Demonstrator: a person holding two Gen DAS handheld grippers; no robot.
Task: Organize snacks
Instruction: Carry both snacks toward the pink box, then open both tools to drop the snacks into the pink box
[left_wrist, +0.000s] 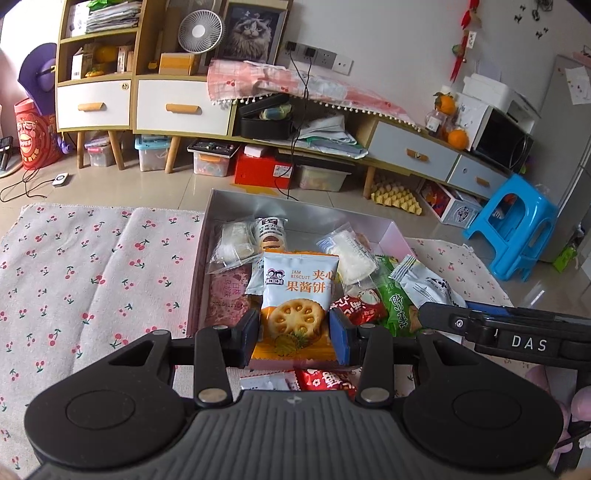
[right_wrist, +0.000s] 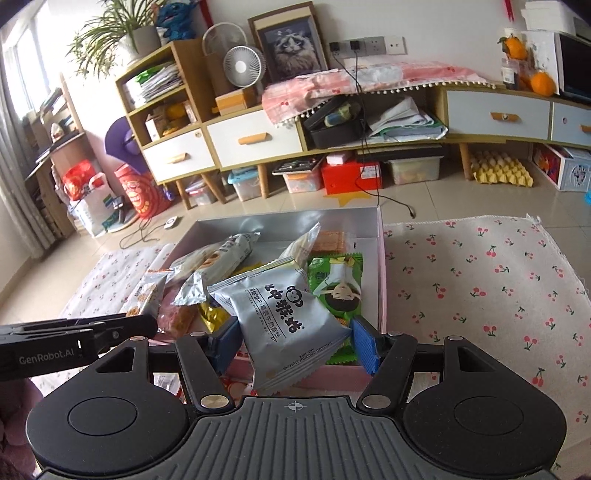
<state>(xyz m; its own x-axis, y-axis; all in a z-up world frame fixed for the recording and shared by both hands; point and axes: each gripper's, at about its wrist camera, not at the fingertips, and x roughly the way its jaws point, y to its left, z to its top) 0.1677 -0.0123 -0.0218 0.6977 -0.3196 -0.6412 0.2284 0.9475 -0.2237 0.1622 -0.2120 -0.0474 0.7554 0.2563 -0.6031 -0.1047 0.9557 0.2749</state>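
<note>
Left gripper (left_wrist: 293, 338) clamping the lower half of a jam biscuit packet (left_wrist: 297, 295), blue pads pressing both side edges, packet standing upright just at the near edge of the pink box (left_wrist: 391, 230). Right gripper (right_wrist: 291, 341) squeezing a grey coconut-milk snack packet (right_wrist: 282, 317) the same way, packet tilting and hanging over the near wall of the same box. Both packets sitting above the box's near end, not lying in it.

Further into the box: a green packet (right_wrist: 334, 280) lying along its right side, a red packet (left_wrist: 360, 308) next to that, and a couple of clear-wrapped white cakes (left_wrist: 234, 242) plus a small bread-roll pack (left_wrist: 269, 230) toward the far end. More red packets (left_wrist: 325, 378) lying just outside the box's near wall.

Box resting on a cherry-print cloth (right_wrist: 480, 280) spreading out on both sides. Beyond the box's far wall: tile floor, then a long low cabinet (left_wrist: 181, 107) with white drawers against the wall.
</note>
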